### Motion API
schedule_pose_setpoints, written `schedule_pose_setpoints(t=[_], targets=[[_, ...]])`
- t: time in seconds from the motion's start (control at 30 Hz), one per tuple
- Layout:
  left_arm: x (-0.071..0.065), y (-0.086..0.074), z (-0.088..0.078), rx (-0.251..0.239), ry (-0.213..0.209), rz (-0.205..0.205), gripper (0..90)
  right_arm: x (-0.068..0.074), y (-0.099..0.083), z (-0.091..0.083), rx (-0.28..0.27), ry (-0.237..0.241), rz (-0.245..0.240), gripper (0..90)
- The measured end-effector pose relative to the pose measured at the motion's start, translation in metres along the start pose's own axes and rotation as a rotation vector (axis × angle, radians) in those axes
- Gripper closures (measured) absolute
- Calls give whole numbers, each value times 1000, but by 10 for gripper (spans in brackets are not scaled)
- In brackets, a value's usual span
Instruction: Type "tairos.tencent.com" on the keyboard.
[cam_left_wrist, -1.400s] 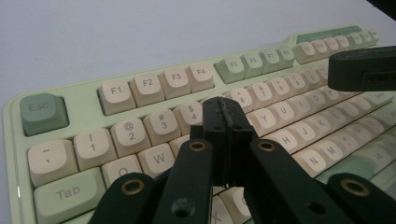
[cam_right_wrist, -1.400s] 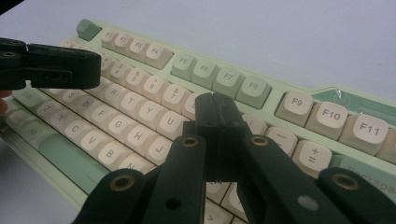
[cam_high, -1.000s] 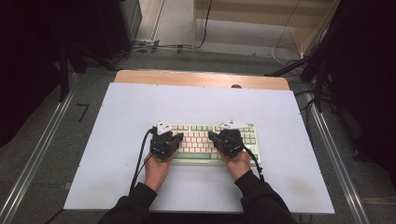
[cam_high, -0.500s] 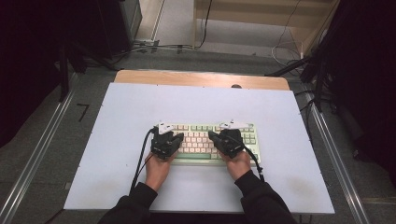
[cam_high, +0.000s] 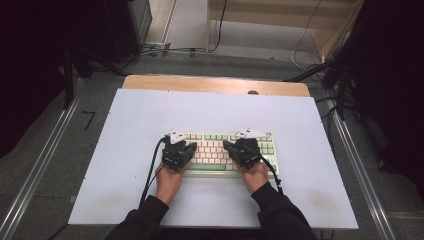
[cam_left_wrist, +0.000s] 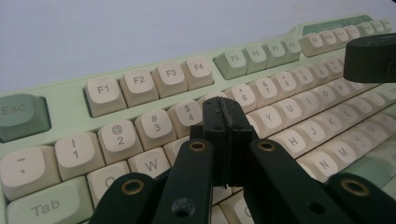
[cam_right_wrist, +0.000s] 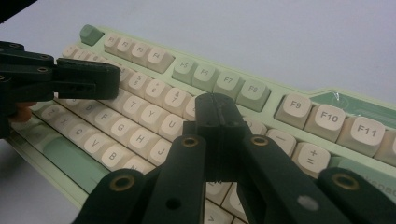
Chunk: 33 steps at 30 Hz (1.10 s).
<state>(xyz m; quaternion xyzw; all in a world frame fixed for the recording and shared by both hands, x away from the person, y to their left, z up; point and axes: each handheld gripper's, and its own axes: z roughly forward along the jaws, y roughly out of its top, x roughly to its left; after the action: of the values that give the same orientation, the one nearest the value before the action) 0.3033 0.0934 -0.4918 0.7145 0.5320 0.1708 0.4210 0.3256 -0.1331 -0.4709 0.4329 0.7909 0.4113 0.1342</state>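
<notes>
A pale green keyboard (cam_high: 220, 150) with cream and green keys lies on the white table, near the front. My left gripper (cam_high: 189, 146) hovers over its left half, jaws shut with nothing between them. In the left gripper view the closed tips (cam_left_wrist: 223, 114) sit just above the number row of the keyboard (cam_left_wrist: 140, 84). My right gripper (cam_high: 227, 146) is over the right half, also shut and empty. In the right gripper view its tips (cam_right_wrist: 215, 109) hang above the keyboard (cam_right_wrist: 327, 121) near the upper letter rows, with the left gripper (cam_right_wrist: 109, 84) coming in from the left.
The white table top (cam_high: 210, 110) has bare room all around the keyboard. A wooden strip (cam_high: 215, 84) runs along its far edge. Metal rails (cam_high: 45, 165) flank the table. Cables lie on the floor (cam_high: 165, 50) beyond.
</notes>
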Motion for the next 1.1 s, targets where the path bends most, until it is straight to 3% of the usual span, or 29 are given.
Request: schedule_pose_setpoints(t=[0.43,0.6,0.77,1.1], targets=[[0,0,1,3,-4,2,900,0,0,0,2,0,0,878],[0,0,2,28,2,1,900,1,0,0,0,2,-1,878],[-1,2,-3,-4,-10,-3,900,0,0,0,2,1,0,878],[2,4,-10,-14,-18,-15,900,0,0,0,3,1,1,878]])
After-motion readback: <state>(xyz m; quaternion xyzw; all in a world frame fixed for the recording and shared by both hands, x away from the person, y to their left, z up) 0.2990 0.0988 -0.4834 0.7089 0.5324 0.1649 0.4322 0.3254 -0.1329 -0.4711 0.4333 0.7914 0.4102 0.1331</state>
